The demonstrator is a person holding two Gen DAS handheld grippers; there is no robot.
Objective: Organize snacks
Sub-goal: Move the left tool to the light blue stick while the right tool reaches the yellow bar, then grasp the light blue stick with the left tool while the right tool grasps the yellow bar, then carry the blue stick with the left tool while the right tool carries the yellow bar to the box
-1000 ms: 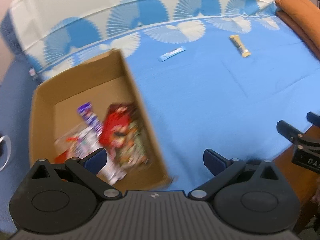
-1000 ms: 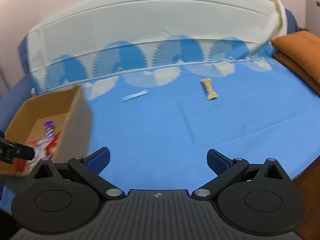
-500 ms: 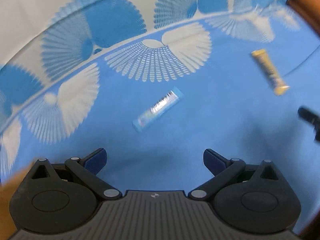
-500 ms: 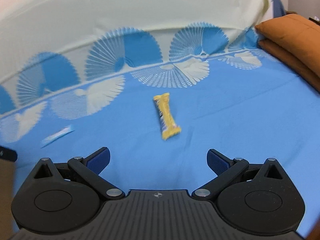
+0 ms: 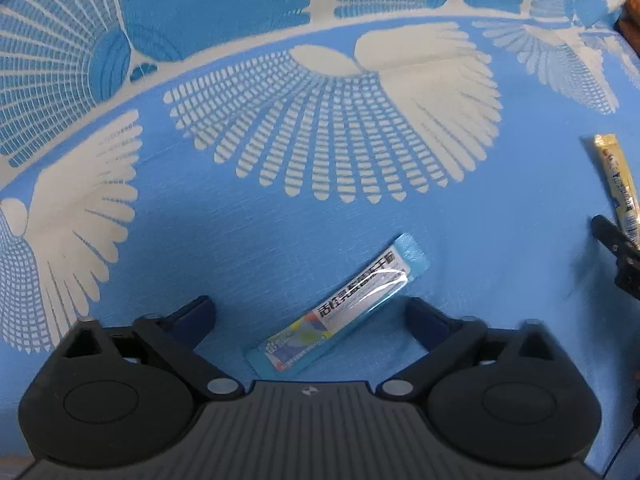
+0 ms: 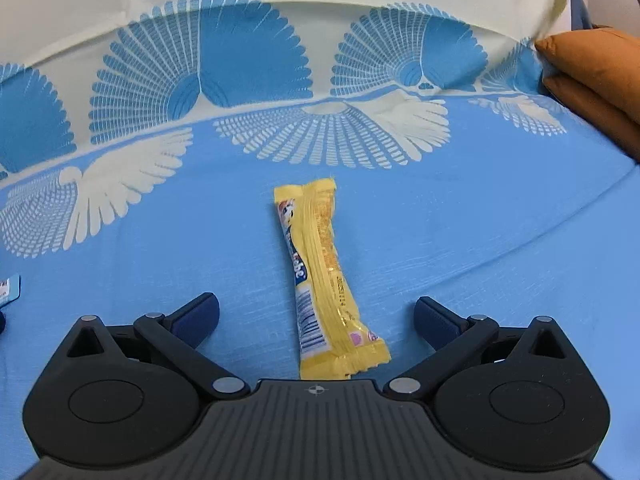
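On the blue sheet (image 5: 500,240), the left gripper (image 5: 308,312) is closing around the blue sachet (image 5: 340,312), not yet touching; the right gripper (image 6: 316,316) straddles the yellow bar (image 6: 324,276), jaws spread.

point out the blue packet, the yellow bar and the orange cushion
blue packet (image 5: 340,306), left wrist view, middle of the wrapper
yellow bar (image 6: 322,276), right wrist view, middle of the wrapper
orange cushion (image 6: 600,64), right wrist view, its top face

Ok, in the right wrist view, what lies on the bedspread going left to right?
Blue snack packet cut off at the left edge → yellow snack bar in the middle → orange cushions at the far right.
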